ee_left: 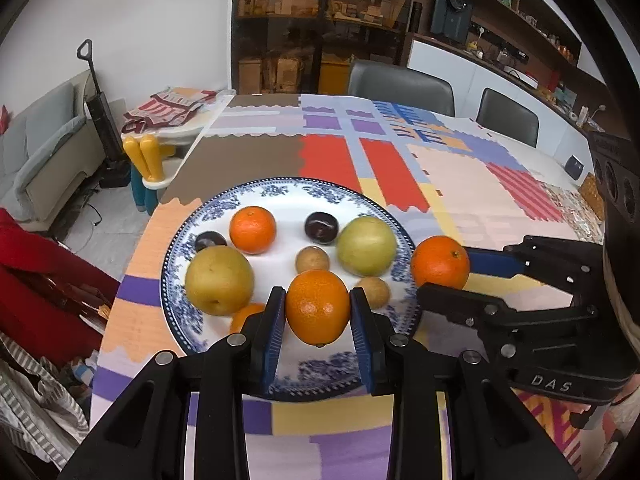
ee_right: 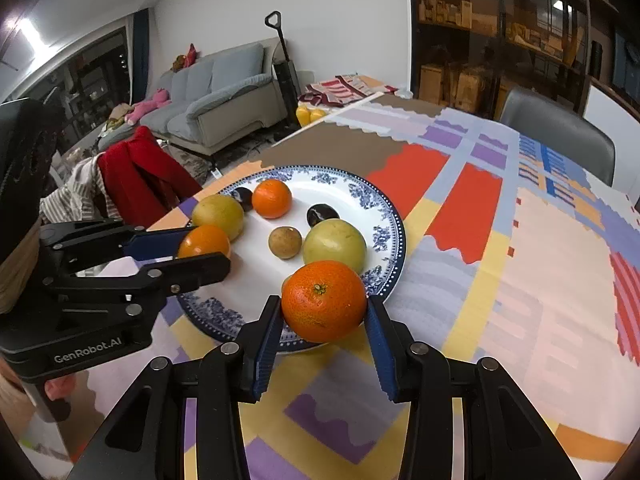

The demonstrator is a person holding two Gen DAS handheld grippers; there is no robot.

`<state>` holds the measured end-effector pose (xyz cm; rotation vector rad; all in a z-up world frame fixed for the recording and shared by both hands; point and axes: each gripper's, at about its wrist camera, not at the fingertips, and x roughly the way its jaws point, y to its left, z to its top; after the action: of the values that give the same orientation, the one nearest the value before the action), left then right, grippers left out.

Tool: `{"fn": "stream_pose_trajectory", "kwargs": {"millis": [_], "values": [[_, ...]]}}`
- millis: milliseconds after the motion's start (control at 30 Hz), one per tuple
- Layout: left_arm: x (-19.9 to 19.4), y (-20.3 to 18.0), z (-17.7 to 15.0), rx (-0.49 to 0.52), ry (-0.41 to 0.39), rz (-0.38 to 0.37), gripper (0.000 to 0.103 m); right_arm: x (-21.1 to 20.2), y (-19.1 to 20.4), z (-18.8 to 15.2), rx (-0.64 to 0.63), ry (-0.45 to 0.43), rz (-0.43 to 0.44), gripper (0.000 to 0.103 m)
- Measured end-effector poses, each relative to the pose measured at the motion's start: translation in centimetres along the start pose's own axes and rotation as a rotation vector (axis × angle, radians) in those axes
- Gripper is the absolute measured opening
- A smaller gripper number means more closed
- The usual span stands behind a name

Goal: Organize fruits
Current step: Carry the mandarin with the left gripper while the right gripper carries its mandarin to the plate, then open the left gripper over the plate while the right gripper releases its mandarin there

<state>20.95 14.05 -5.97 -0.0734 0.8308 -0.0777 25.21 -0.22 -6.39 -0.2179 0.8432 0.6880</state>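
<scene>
A blue-and-white plate (ee_left: 280,186) (ee_right: 396,236) on the patchwork tablecloth holds a tangerine (ee_left: 253,230) (ee_right: 273,198), two dark plums (ee_left: 321,227) (ee_right: 322,214), a green apple (ee_left: 366,245) (ee_right: 335,246), a yellow pear (ee_left: 219,280) (ee_right: 218,212) and small brown fruits (ee_left: 312,260) (ee_right: 285,242). My left gripper (ee_left: 318,312) (ee_right: 206,248) is shut on an orange (ee_left: 318,306) (ee_right: 204,240) over the plate's near side. My right gripper (ee_right: 324,308) (ee_left: 440,270) is shut on a second orange (ee_right: 324,300) (ee_left: 440,262) at the plate's right rim.
The table's left edge runs close beside the plate, with a red garment (ee_left: 36,272) on a chair below it. Grey chairs (ee_left: 400,84) stand at the far side. A small dark box (ee_left: 575,166) lies far right. Bare tablecloth (ee_right: 540,260) spreads right of the plate.
</scene>
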Motion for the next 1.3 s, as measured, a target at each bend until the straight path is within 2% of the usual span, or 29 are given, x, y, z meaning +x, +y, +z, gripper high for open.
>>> {"fn": "stream_pose_trajectory", "kwargs": {"millis": [333,567,800,867,900,1000,1300], "values": [[1.9,2.3,2.7,0.004,0.004,0.023,0.032,1.3,-0.8,4.3,0.01,-0.051,-0.019,0.043],[3.7,2.8,3.4,0.019,0.03,0.038,0.032,4.7,-1.9,6.5,0.052,-0.01,-0.02,0.043],[4.8,2.5,3.6,0.027,0.047,0.037,0.033,6.9,-2.5,6.4,0.06,0.037,-0.019,0.043],[4.7,2.3,3.7,0.027,0.041,0.04,0.046,7.0,-2.7,6.3,0.064,0.04,-0.02,0.043],[4.6,2.3,3.7,0.027,0.034,0.044,0.048,7.0,-2.8,6.3,0.07,0.039,-0.014,0.043],[4.0,2.1,3.8,0.029,0.021,0.06,0.049,7.0,-3.1,6.2,0.082,0.036,-0.011,0.049],[0.8,1.5,3.4,-0.013,-0.041,0.09,0.052,4.2,-2.9,5.3,0.086,-0.005,-0.032,0.049]]}}
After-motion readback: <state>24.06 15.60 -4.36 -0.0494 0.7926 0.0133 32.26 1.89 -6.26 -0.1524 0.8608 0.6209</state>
